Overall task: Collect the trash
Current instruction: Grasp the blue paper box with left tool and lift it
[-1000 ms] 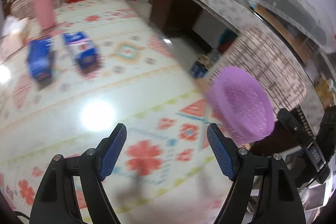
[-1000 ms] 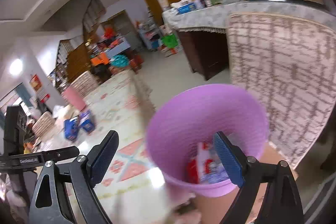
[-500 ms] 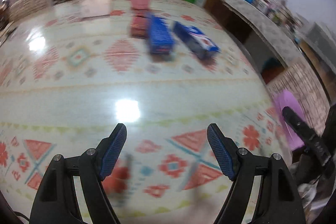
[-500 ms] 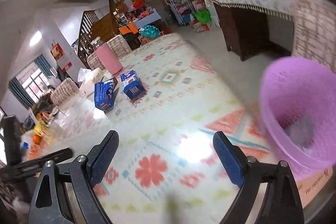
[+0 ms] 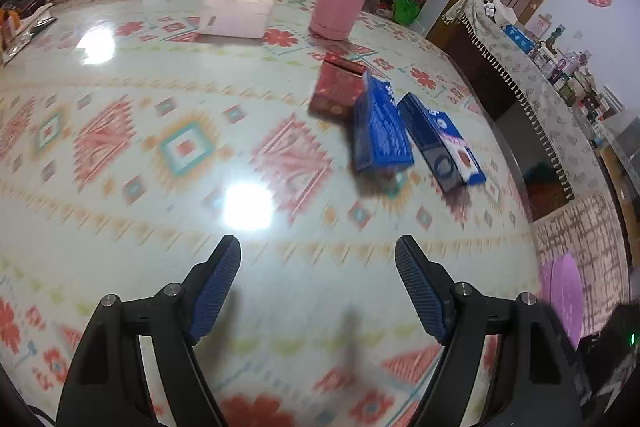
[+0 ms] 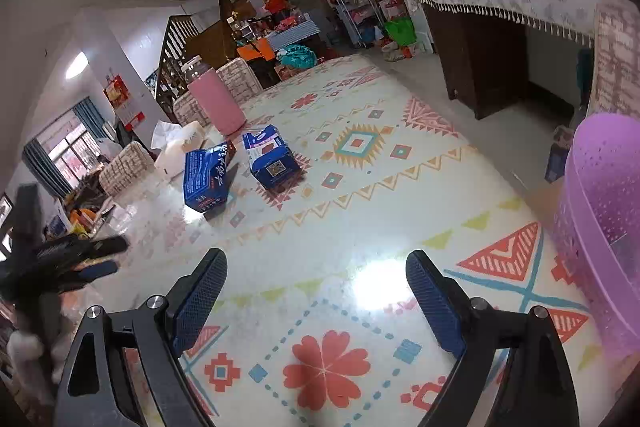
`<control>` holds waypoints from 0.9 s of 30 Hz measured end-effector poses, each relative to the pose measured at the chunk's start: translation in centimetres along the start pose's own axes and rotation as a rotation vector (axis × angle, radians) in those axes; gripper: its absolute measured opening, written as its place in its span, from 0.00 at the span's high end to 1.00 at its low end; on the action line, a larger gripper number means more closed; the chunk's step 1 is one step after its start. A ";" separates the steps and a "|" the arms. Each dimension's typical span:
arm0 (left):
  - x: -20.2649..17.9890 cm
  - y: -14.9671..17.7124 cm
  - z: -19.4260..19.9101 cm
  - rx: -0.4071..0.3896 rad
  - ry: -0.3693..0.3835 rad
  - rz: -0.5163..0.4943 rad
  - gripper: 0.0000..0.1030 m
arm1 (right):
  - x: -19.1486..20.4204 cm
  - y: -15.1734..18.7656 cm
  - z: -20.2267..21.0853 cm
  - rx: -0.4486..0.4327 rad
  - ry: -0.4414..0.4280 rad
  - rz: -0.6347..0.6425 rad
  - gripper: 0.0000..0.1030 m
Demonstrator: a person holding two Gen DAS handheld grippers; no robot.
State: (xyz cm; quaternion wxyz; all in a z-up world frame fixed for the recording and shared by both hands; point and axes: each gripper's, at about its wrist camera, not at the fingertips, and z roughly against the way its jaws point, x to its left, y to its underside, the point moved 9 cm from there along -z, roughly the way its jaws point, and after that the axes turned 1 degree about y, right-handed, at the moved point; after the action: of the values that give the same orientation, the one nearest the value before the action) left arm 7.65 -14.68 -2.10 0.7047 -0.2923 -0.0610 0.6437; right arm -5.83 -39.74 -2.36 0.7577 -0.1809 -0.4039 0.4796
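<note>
Left wrist view: both tongs (image 5: 318,283) (image 6: 314,297) released; blue box (image 5: 380,129) lies lengthwise, pointing away.

Bright indoor light, ceiling-lamp glare on the glossy table (image 5: 120,227), motion blur, fisheye-warped dark edges

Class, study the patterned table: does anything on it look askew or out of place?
Yes. Three cartons lie scattered mid-table: a red box, a blue box tipped against it, and a blue-and-white box alongside. Both grippers are open and empty.
</note>
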 end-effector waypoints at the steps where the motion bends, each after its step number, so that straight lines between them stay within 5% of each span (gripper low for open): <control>1: -0.5 -0.7 -0.9 0.008 -0.016 -0.006 0.24 | 0.0 0.0 -0.1 0.004 -0.005 -0.002 0.09; 10: -4.2 -4.9 -7.3 0.077 -0.140 -0.137 0.24 | 0.2 0.3 -0.4 0.021 -0.013 0.003 0.09; 12: -4.7 -5.8 -8.3 0.067 -0.147 -0.134 0.14 | 0.2 0.2 -0.4 0.025 -0.023 -0.004 0.09; 20: -4.7 -6.5 -10.9 0.141 -0.062 -0.024 0.14 | 0.1 0.3 -0.6 0.036 -0.038 -0.015 0.09; 27: -5.4 -7.3 -10.3 0.085 -0.092 -0.063 0.17 | 0.1 0.3 -0.8 0.039 -0.034 -0.012 0.09</control>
State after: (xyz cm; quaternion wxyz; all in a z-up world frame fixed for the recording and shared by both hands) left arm 17.89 -23.24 -5.45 0.7329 -0.2302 -0.0753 0.6358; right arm -5.32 -39.42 -3.03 0.7570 -0.1554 -0.4086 0.4856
